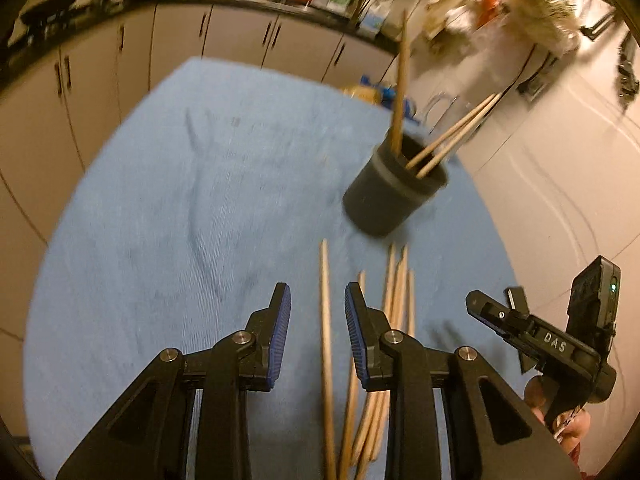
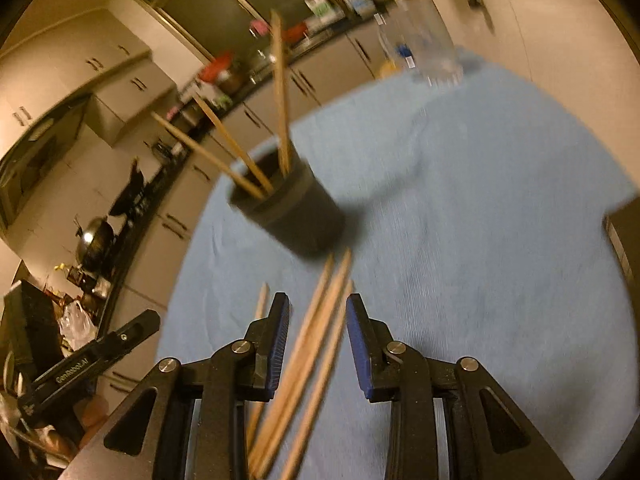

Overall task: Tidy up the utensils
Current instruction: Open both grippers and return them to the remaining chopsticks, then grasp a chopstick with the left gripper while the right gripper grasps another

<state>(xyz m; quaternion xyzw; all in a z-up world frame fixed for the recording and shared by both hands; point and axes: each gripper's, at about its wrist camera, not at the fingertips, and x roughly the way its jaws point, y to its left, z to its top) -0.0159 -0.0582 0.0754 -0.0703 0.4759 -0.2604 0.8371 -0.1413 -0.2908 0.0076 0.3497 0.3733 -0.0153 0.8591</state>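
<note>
A dark round holder cup point(image 1: 394, 190) stands on the blue cloth point(image 1: 180, 200) with three wooden chopsticks point(image 1: 400, 92) leaning in it. It also shows in the right wrist view point(image 2: 296, 208). Several loose chopsticks point(image 1: 394, 296) lie on the cloth in front of the cup. My left gripper point(image 1: 318, 300) is open, with one chopstick point(image 1: 326, 320) lying between its jaws. My right gripper point(image 2: 318, 308) is open over a few loose chopsticks point(image 2: 320, 332). The right gripper also shows at the right of the left wrist view point(image 1: 496, 308).
A clear glass point(image 2: 432, 56) and small blue and yellow items point(image 1: 376, 94) stand at the cloth's far edge. Kitchen cabinets point(image 1: 172, 40) and a cluttered counter run behind. The left gripper's body point(image 2: 96, 356) shows at the lower left of the right wrist view.
</note>
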